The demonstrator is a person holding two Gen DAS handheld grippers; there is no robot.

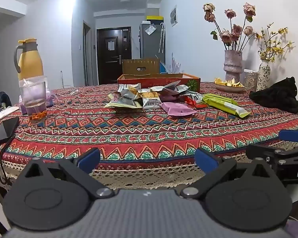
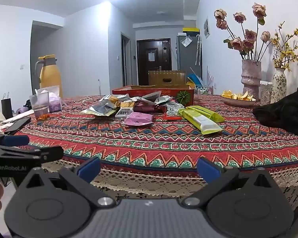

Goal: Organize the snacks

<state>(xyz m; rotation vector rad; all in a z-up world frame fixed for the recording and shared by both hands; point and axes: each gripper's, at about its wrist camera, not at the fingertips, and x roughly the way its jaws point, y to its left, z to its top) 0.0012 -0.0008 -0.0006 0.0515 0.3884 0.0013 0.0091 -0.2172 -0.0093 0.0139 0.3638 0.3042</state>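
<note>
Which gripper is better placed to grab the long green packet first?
Right. The long green packet lies on the right side of the snack pile, nearer the open right gripper; it sits farther off to the side of the left gripper.

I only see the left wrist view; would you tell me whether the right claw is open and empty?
Observer: Yes, the right claw is open, with nothing between its fingers.
Operator: Thank you. Is there anything off the table's left side that I am missing?
Observer: A black bag with handles stands beyond the left edge of the table.
</note>
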